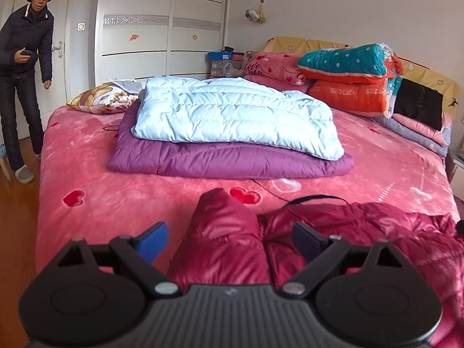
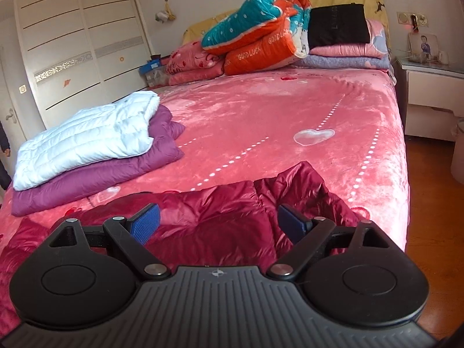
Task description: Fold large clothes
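Note:
A dark red puffer jacket lies crumpled on the near edge of the pink bed; in the right wrist view the same jacket spreads across the bed's front. My left gripper hovers over a rolled sleeve, its blue pads wide apart and not touching the cloth. My right gripper stands open above the jacket's body, with nothing pinched. A folded pale blue jacket rests on a folded purple one further back on the bed.
A person stands at the bed's far left by a white door. Stacked quilts and pillows fill the headboard end. A white wardrobe lines the back wall. A nightstand stands right of the bed, beside wooden floor.

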Demonstrator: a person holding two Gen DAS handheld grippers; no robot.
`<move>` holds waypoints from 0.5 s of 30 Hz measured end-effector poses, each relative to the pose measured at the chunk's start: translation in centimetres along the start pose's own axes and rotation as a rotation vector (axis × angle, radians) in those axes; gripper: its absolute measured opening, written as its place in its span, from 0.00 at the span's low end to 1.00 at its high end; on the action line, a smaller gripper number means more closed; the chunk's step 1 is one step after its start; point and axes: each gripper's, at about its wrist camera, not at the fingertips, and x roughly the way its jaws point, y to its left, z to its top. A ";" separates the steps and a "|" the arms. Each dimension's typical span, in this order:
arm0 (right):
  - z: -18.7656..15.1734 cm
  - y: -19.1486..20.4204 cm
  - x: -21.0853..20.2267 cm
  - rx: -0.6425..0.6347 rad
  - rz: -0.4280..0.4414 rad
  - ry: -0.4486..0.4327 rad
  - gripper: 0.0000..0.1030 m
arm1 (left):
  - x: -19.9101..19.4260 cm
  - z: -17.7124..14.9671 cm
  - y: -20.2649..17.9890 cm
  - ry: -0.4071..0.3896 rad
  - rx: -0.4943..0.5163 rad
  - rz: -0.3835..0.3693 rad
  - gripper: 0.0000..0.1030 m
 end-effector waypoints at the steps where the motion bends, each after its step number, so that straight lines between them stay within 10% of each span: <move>1: -0.3 0.1 -0.7 -0.006 0.003 0.001 1.00 | -0.8 -0.3 0.0 0.005 -0.005 -0.012 0.90; 15: -3.2 1.3 -6.8 -0.041 0.005 0.054 1.00 | -9.0 -4.7 -1.5 0.058 0.054 -0.116 0.90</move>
